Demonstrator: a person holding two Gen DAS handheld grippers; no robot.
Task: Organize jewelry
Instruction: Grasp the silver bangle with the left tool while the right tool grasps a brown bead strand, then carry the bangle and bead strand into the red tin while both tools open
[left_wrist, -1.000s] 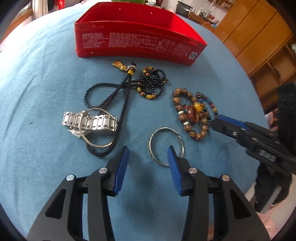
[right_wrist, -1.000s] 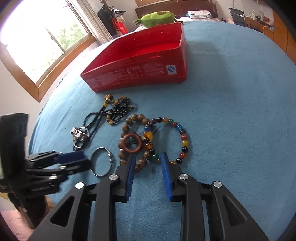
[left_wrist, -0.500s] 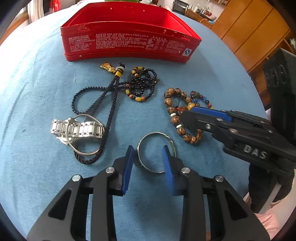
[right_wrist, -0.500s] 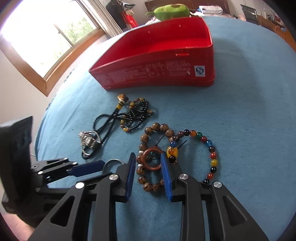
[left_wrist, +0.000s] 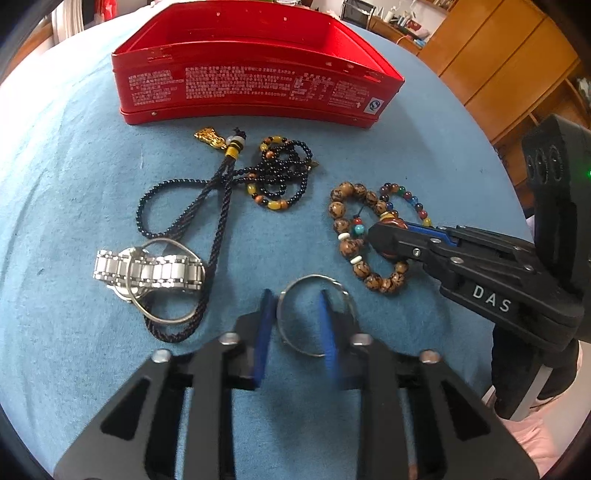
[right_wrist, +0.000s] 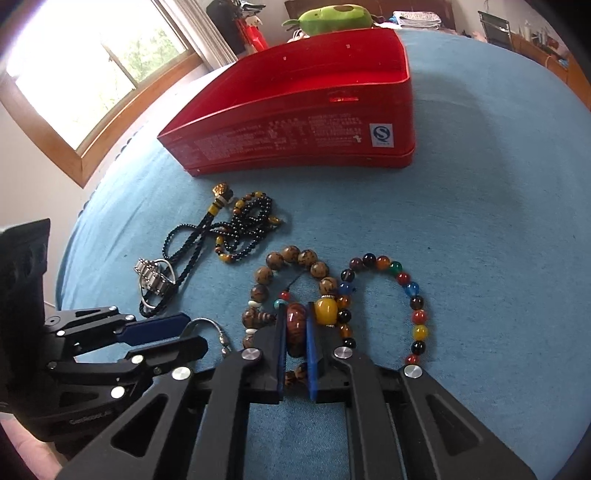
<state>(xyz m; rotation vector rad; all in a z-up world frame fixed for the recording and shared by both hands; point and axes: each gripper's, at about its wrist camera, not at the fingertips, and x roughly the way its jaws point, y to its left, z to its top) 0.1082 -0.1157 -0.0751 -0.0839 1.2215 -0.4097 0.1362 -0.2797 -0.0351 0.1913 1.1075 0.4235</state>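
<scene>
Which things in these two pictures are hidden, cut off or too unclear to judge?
- Red tin floor: left wrist view, its front wall hides it.
- Silver ring: right wrist view, the left gripper covers most of it.
- Watch dial: left wrist view, band and a bangle hide it.
- Brown ring: right wrist view, whether the right gripper's fingers touch it is unclear.

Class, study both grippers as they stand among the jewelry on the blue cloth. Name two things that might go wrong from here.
1. The right gripper pinches the reddish-brown ring, which lies among the wooden bead bracelet; lifting may drag the bracelet along.
2. The left gripper straddles one side of the thin silver bangle; closing may let the wire slip out or tip sideways.
</scene>
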